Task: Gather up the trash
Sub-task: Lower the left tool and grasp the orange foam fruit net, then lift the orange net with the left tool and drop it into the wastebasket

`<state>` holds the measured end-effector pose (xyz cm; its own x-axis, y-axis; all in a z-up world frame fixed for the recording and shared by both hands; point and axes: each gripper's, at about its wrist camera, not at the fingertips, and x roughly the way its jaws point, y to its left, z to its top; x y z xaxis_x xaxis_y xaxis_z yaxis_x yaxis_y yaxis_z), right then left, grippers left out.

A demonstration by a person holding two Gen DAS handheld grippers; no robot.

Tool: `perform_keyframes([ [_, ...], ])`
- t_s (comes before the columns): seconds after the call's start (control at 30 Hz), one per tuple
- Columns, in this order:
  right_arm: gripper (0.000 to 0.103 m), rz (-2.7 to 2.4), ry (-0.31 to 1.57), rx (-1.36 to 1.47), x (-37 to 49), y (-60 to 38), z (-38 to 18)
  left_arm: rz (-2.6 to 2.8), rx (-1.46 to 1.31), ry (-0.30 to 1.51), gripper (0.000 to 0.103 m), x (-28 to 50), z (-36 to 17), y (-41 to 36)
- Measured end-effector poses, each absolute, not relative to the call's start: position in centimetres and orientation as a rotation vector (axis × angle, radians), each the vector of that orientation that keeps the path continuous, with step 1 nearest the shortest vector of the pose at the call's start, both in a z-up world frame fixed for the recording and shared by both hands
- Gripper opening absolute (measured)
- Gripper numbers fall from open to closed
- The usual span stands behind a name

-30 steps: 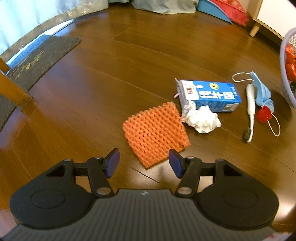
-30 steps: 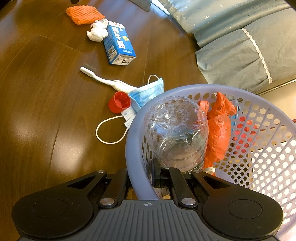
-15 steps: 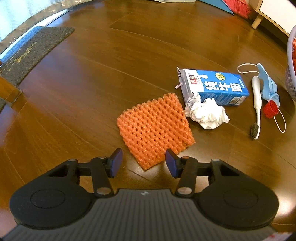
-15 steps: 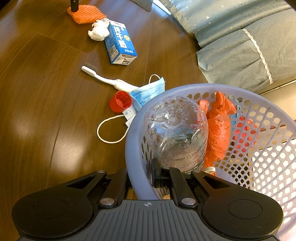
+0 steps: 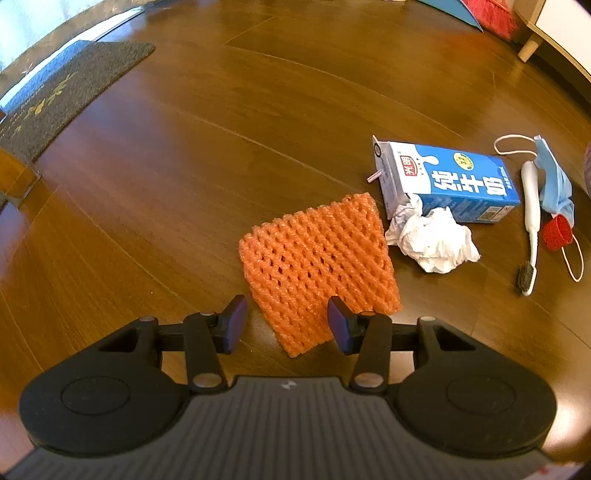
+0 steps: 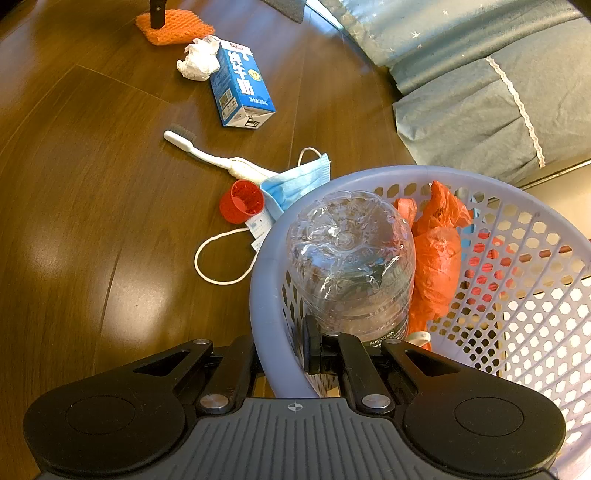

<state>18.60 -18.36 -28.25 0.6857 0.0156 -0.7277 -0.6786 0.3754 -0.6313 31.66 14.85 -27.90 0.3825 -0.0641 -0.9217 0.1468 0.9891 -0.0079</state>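
An orange foam net [image 5: 317, 266] lies flat on the wooden floor. My left gripper [image 5: 286, 323] is open, its fingers either side of the net's near corner. Past the net lie a crumpled white tissue [image 5: 432, 240], a blue milk carton [image 5: 450, 181], a white toothbrush [image 5: 530, 225], a red cap [image 5: 557, 232] and a blue face mask [image 5: 554, 177]. My right gripper [image 6: 280, 350] is shut on the rim of a lavender basket [image 6: 258, 295]. The basket holds a clear plastic bottle [image 6: 351, 258] and an orange plastic bag [image 6: 436, 251].
A grey doormat [image 5: 62, 92] lies at the far left of the floor. A white cabinet leg [image 5: 528, 46] and a red broom [image 5: 491, 14] stand at the back right. Blue-grey bedding [image 6: 480, 85] hangs beyond the basket. Bare floor [image 5: 221, 147] lies left of the trash.
My left gripper has moved forward and down onto the orange net, whose near corner now sits between the open fingers. The right gripper and basket have stayed put.
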Motion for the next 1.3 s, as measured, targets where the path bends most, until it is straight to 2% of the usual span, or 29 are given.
perform_keyframes([
  [0.13,0.003,0.496,0.707,-1.110,18.5,-18.4,-28.2,-0.129,0.058,1.177,0.042,31.8,-28.1,14.9],
  [0.3,0.003,0.495,0.707,-1.107,18.5,-18.5,-28.2,-0.125,0.007,1.189,0.034,31.8,-28.3,15.1],
  [0.57,0.003,0.496,0.707,-1.107,18.5,-18.5,-28.2,-0.156,0.011,1.180,0.009,31.6,-28.2,14.3],
  [1.3,0.003,0.497,0.706,-1.101,18.6,-18.4,-28.1,-0.293,0.142,1.069,0.007,30.4,-24.0,9.3],
])
